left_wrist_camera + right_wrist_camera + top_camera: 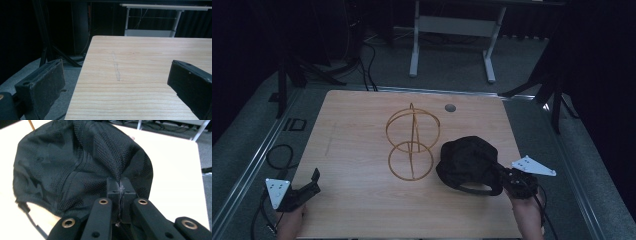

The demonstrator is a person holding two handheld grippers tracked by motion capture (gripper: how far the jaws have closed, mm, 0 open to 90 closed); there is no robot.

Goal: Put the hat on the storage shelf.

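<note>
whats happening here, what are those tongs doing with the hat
A person works at a light wooden table with tongs in each hand. The right tongs are shut on a fold of the black mesh cap, which lies on the table beside a gold wire stand made of rings. The left tongs are open, holding nothing, near the table's left front corner.

A black mesh-fabric cap [468, 162] lies crumpled on the right part of the light wooden table [362, 200]. A fold of its cloth is pinched up. Just left of it stands a gold wire stand of two rings [411, 145], upright.
</note>
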